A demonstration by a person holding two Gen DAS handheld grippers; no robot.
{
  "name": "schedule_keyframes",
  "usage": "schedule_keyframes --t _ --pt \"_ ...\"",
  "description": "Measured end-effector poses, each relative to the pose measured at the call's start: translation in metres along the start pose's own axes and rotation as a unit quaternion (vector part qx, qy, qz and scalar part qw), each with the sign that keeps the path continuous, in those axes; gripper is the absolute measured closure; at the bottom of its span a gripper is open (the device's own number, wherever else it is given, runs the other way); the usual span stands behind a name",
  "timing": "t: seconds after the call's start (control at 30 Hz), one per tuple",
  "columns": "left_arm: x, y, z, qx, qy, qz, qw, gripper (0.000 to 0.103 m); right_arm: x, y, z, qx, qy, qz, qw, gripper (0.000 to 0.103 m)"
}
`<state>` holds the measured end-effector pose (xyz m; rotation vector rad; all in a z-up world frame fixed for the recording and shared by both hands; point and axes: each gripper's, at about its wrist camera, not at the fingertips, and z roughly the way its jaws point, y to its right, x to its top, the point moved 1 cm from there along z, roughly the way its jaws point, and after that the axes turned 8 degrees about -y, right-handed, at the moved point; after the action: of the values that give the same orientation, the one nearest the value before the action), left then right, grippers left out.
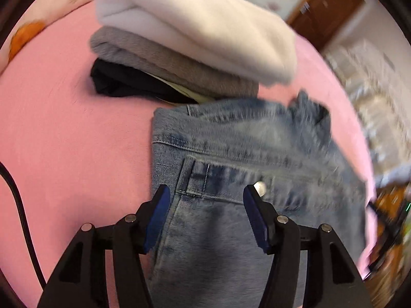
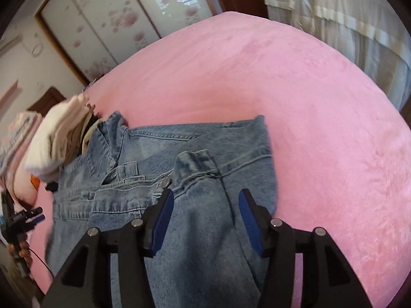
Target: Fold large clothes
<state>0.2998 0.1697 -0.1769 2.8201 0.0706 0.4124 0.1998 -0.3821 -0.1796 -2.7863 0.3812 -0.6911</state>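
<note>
- pink bed [image 2: 321, 102] carries all; right view alone shows its far edge
- jeans [image 2: 195, 231] lie mid-bed
- folded stack [image 1: 195, 38] beside the jeans, sharp only in left view
- left gripper [image 1: 206, 192], right gripper [image 2: 205, 195]: both released, denim between the jaws

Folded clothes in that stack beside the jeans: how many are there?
3 clearly: a white fleece garment on top, a grey knitted garment under it, a black garment lowest. A pale edge between hints at more hidden.
</note>
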Motion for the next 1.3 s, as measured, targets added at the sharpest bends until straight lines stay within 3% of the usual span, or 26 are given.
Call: schedule_keyframes --t 0.3,0.73,0.8,0.83,0.93,1.03,1.13,1.3 --pt "0.004 0.003 0.030 0.039 -0.022 0.077 0.9960 0.045 0.012 -0.017 0.036 -0.033 -0.032 -0.048 0.998 0.045" --pt "0.001 -0.012 0.048 -0.024 -0.039 0.092 0.9947 0.045 0.008 -0.011 0.053 -0.037 -0.024 -0.056 0.997 0.043" --pt "0.001 -0.011 0.046 -0.025 -0.034 0.085 0.9954 0.061 0.008 -0.011 0.053 -0.038 -0.024 -0.057 0.997 0.044" --pt "0.001 -0.008 0.046 -0.019 -0.033 0.080 0.9961 0.064 0.008 -0.011 0.053 -0.036 -0.024 -0.057 0.997 0.050" --pt "-0.007 0.001 0.036 0.022 -0.006 0.073 0.9971 0.072 0.006 -0.013 0.049 -0.042 -0.020 -0.055 0.997 0.068" --pt "-0.021 0.024 0.020 0.085 0.036 0.078 0.9926 0.077 -0.002 -0.027 0.035 -0.068 0.001 -0.074 0.995 0.077" --pt "-0.033 0.048 -0.003 0.138 0.083 0.094 0.9825 0.079 -0.009 -0.039 0.016 -0.084 0.026 -0.086 0.992 0.081" --pt "-0.031 0.076 -0.046 0.161 0.155 0.094 0.9701 0.080 -0.005 -0.043 -0.032 -0.074 0.085 -0.067 0.991 0.081"
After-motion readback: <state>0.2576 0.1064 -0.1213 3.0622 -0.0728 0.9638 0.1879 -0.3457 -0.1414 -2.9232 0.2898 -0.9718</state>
